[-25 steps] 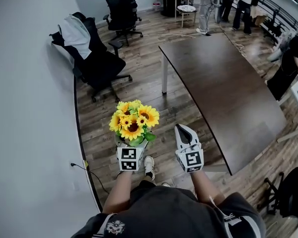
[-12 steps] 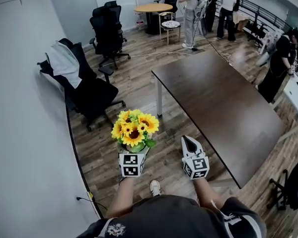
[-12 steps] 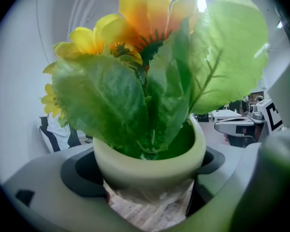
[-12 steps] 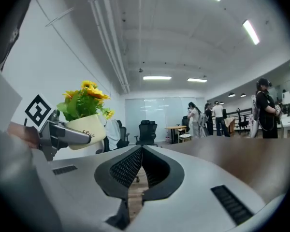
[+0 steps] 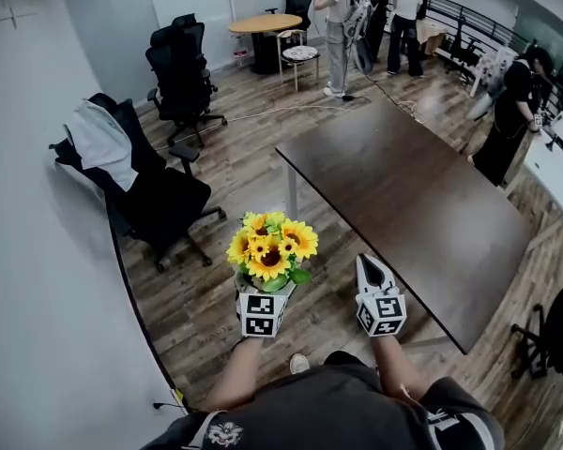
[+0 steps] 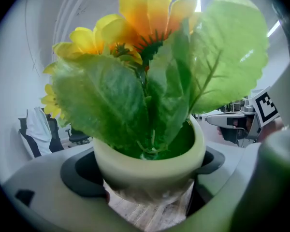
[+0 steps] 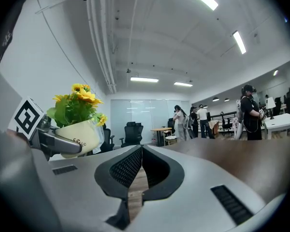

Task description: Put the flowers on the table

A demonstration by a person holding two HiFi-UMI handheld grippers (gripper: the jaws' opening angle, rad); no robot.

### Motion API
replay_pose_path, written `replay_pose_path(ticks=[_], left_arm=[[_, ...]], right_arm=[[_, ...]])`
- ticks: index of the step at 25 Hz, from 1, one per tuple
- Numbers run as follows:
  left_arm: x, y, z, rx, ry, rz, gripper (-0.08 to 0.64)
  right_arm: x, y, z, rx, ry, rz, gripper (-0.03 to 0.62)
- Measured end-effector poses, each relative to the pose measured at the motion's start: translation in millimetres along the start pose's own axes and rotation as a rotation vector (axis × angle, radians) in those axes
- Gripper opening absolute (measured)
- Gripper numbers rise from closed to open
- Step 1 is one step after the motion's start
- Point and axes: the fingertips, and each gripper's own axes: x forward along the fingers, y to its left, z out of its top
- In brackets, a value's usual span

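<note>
My left gripper [image 5: 266, 289] is shut on a small pale pot of yellow sunflowers [image 5: 271, 249], held upright above the wood floor. In the left gripper view the pot [image 6: 150, 159] sits clamped between both jaws, with green leaves filling the frame. My right gripper [image 5: 370, 272] is shut and holds nothing; its jaw tips meet in the right gripper view [image 7: 141, 148]. The dark brown table [image 5: 413, 204] lies ahead and to the right, its near corner just beyond the right gripper. The potted flowers [image 7: 77, 122] also show at the left of the right gripper view.
Black office chairs [image 5: 159, 200] stand along the left wall, one draped with a white garment [image 5: 94, 148]. A round wooden table [image 5: 266, 26] and several standing people [image 5: 342, 12] are at the far end. Another person [image 5: 511, 111] stands right of the table.
The view has advanced toward the table; both grippers sit slightly lower and further right in the picture. The left gripper still holds the flowers, and the right stays shut.
</note>
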Motion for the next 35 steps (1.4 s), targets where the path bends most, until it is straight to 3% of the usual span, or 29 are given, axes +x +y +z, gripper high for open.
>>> replay_pose_path(ticks=[15,28,35], left_arm=[[86,-50,5,0.049,0.012,-0.206,0.546],[194,-93,31,0.088,0.024,-0.297,0.545],[258,-137,52,0.11,0.037,-0.342,0.545]], right_arm=[[4,-56,-12,-0.054,0.032,-0.129,0.025],[50,-155,-10,-0.018,0.022,-0.197,0.025],[62,-226,-12,-0.005,0.05,-0.222,0.025]])
